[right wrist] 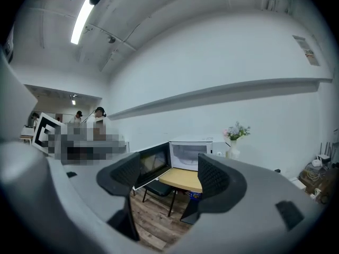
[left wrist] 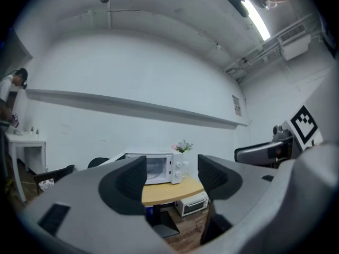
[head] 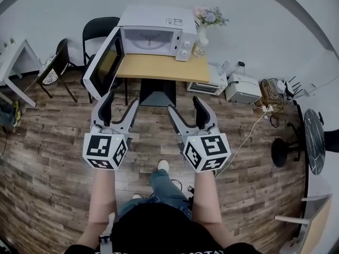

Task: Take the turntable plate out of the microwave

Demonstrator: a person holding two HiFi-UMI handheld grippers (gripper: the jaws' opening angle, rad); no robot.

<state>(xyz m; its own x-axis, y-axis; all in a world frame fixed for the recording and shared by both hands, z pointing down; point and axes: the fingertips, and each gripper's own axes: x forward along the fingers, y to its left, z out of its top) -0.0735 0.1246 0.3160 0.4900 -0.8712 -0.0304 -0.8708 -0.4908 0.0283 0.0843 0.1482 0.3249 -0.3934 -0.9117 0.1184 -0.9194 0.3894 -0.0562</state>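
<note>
Left gripper [head: 122, 100]: I hold it about level with the jaws wide apart. Nothing sits between the pads, and only distant things show through the gap.
Right gripper [head: 185, 105]: just beside the left one, tipped slightly down. Its jaws also stand wide apart and are empty.
Microwave [head: 159, 33]: straight ahead of both grippers and well apart from them, standing on the far edge of the table. In the left gripper view it shows between the jaws.
Door [head: 104, 62]: open, swung out toward my left gripper's side. It is nearer to that gripper than to the right one, and neither touches it.
Plate [head: 145, 41]: I can only faintly make out a pale round shape low in the open cavity. It is inside the microwave, well ahead of both grippers, and nothing touches it.
Table [head: 161, 67]: a tan top on a dark post, ahead of the grippers. The stretch in front of the microwave is bare.
Vase [head: 203, 33]: holds flowers and stands just beside the microwave's right side, ahead and to the right of my right gripper.
Chair [head: 98, 28]: dark, beyond the open door, ahead and to the left of my left gripper.
Floor [head: 47, 142]: wood planks below both grippers.
</note>
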